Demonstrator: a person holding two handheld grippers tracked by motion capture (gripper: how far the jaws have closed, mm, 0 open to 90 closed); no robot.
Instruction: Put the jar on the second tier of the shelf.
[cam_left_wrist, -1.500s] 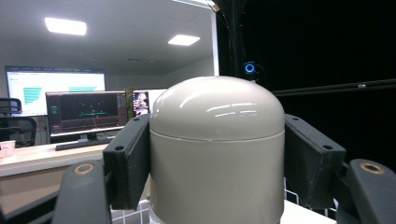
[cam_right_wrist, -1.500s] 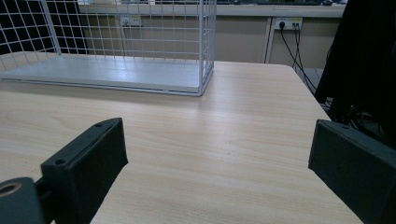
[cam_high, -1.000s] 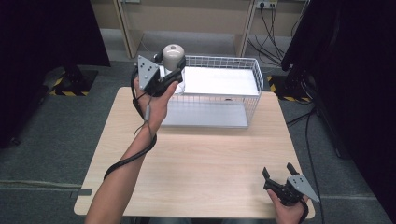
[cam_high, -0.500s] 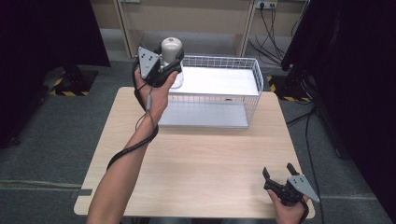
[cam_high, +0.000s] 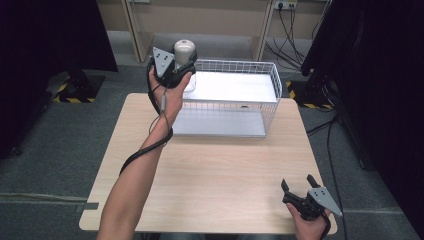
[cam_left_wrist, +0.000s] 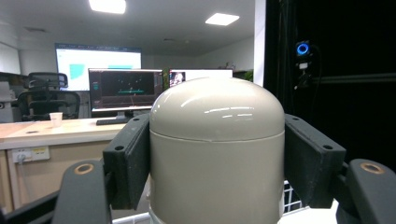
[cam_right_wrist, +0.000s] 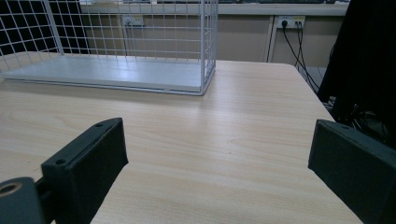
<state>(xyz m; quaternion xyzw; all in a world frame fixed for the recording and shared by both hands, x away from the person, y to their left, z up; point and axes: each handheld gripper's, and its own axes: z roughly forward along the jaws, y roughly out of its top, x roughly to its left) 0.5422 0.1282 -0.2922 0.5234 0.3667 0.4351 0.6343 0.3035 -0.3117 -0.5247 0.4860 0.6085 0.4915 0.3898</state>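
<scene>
A beige canister (cam_high: 183, 50) with a domed lid is held upright in the air over the far left corner of the white wire basket (cam_high: 274, 85). My left gripper (cam_high: 185, 65) is shut on it, its black pads pressed to both sides of the canister (cam_left_wrist: 217, 149) just under the lid seam. In the left gripper view the gripper (cam_left_wrist: 217, 168) points level toward desks and monitors. My right gripper (cam_high: 297, 181) rests near the table's front right corner, open. Nothing is between its jaws (cam_right_wrist: 217, 172), just bare wood.
The wire basket (cam_right_wrist: 205, 42) stands at the back of the wooden table (cam_high: 215, 170) on a white base, with nothing visible inside. A black cable trails down the left forearm. Dark curtains flank the table, and cables lie on the floor at the back right.
The left hand has carried the canister farther from the person, toward the basket's far left corner. The right gripper has stayed still.
</scene>
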